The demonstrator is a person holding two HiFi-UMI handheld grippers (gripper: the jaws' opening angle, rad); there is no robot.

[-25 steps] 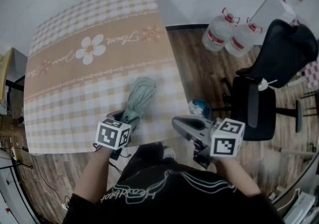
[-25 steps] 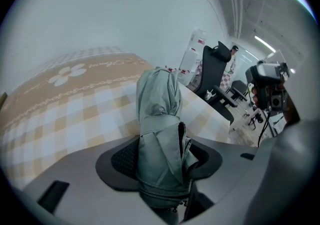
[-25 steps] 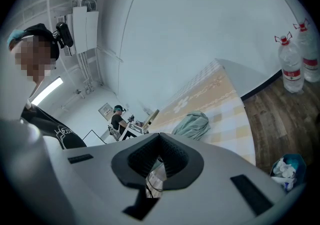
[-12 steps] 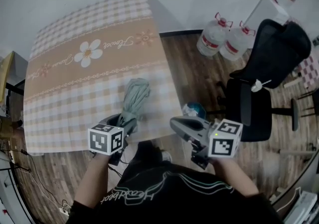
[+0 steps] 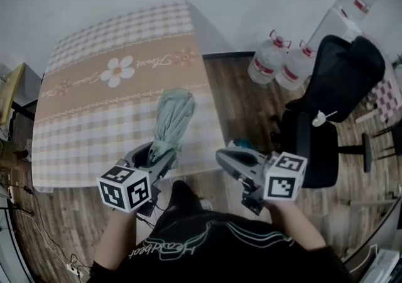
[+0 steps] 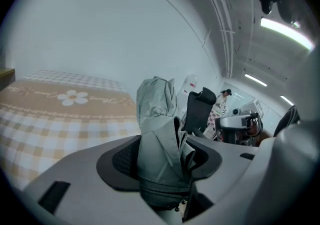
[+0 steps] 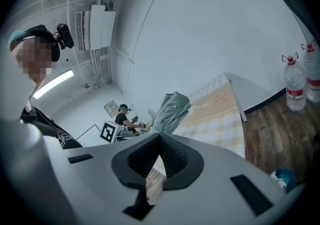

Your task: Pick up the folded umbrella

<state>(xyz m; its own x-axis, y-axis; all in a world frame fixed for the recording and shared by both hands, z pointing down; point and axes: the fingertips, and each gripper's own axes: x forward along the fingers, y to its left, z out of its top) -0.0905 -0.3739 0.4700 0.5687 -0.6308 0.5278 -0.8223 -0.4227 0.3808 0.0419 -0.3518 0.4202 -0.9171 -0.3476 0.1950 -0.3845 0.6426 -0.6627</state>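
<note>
Your left gripper [image 5: 161, 155] is clamped on the folded umbrella [image 5: 173, 117]: in the left gripper view its two dark pads press on either side of the grey-green fabric bundle [image 6: 159, 141], near the strapped end, and the rest of the canopy runs out past the jaws. In the head view the umbrella points away from you, over the near right part of the table [image 5: 88, 121], which carries a checked cloth with a tan band and a white flower. In the right gripper view the umbrella [image 7: 171, 110] tilts upward with its far end above the cloth [image 7: 216, 114], so it is held off the table surface rather than lying flat on it. Your right gripper [image 5: 223, 156] is empty. In the right gripper view its pads meet at their tips [image 7: 160, 138], with nothing caught between them, and only a narrow gap lower down. It sits just off the table's near right corner, over the wood floor [image 5: 251, 102], apart from the umbrella and not touching it. Each gripper's marker cube faces the head camera: the left cube [image 5: 125, 188] and the right cube [image 5: 285, 177]. To the right of the table stand a black office chair [image 5: 333, 102] and two large water bottles [image 5: 268, 60].
</note>
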